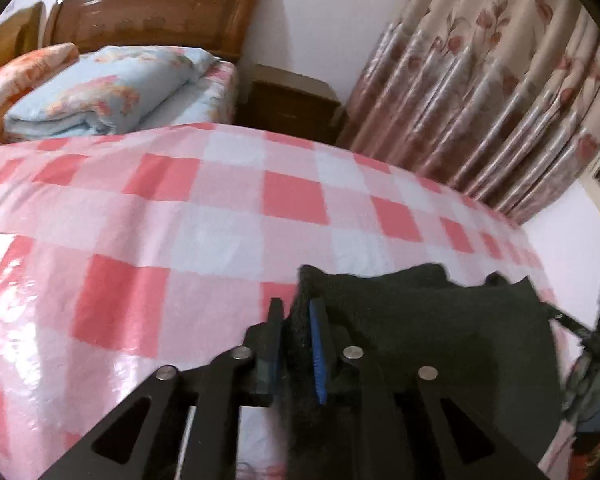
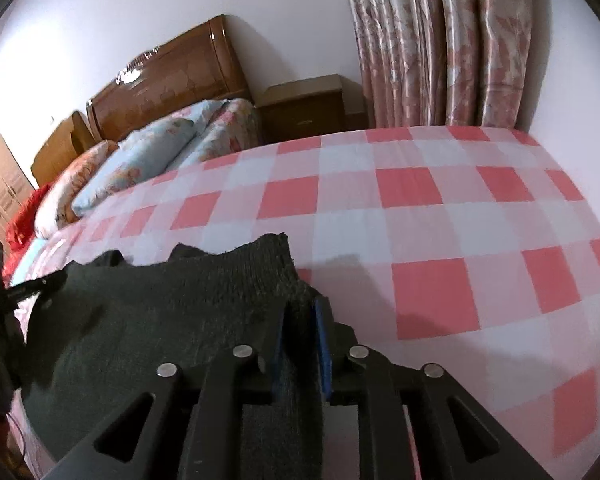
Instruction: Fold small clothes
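both claws are clamped on the black knit garment (image 2: 172, 312), the left gripper (image 1: 296, 320) on its left edge, the right gripper (image 2: 300, 320) on its right, lifted over the pink checked cloth (image 2: 440, 220). mid-fold, likely; next, carry both corners forward evenly and lay them down.

We see a black garment (image 2: 160, 312) on a pink-and-white checked cloth (image 2: 440, 220), a light blue flowered quilt (image 1: 100, 88), a brown headboard (image 1: 152, 8), and beige curtains (image 1: 500, 80) with pink flowers.
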Tool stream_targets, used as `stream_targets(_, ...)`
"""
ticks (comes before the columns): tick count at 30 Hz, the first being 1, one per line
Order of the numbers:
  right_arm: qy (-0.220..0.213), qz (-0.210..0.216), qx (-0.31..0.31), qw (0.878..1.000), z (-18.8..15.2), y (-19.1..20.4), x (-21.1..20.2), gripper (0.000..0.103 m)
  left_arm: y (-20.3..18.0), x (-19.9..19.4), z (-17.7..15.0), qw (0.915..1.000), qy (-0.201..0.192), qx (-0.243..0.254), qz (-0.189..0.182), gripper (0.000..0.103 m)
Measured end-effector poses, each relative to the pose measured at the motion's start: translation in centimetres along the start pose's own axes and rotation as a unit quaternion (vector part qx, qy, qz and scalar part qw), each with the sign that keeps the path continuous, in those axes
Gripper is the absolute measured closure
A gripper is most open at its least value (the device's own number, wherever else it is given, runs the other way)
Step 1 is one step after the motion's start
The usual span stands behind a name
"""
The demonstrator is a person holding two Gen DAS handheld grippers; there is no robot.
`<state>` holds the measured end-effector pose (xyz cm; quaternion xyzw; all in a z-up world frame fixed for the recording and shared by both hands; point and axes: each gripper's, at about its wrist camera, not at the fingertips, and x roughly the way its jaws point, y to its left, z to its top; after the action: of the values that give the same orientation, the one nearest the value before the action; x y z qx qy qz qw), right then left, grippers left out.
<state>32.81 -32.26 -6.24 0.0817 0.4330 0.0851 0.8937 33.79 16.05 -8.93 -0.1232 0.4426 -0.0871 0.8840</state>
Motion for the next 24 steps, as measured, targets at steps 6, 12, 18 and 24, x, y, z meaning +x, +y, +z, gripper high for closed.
stream_targets(6, -0.063, 0.005, -0.063, 0.996, 0.7, 5.6, -3.7, 0.0, -5.7, -6.3, -0.7, 0.9917, -0.11, 0.044, 0.05, 0.072)
stream_targets(12, 0.029, 0.032, -0.205, 0.978, -0.6, 15.6, 2.8, 0.0, -12.9, -0.3, -1.3, 0.9874, -0.01, 0.153, 0.04, 0.062)
stream_targets(18, 0.056, -0.019, -0.185, 0.981, -1.2, 13.3, 4.2, 0.0, -9.1, 1.3, -1.8, 0.9966, 0.03, 0.076, -0.012, 0.062)
stream_targets(24, 0.046, -0.024, -0.09, 0.995, -1.2, 5.1, 1.9, 0.0, -8.2, 0.9, -1.8, 0.9979, 0.025, 0.045, -0.039, 0.063)
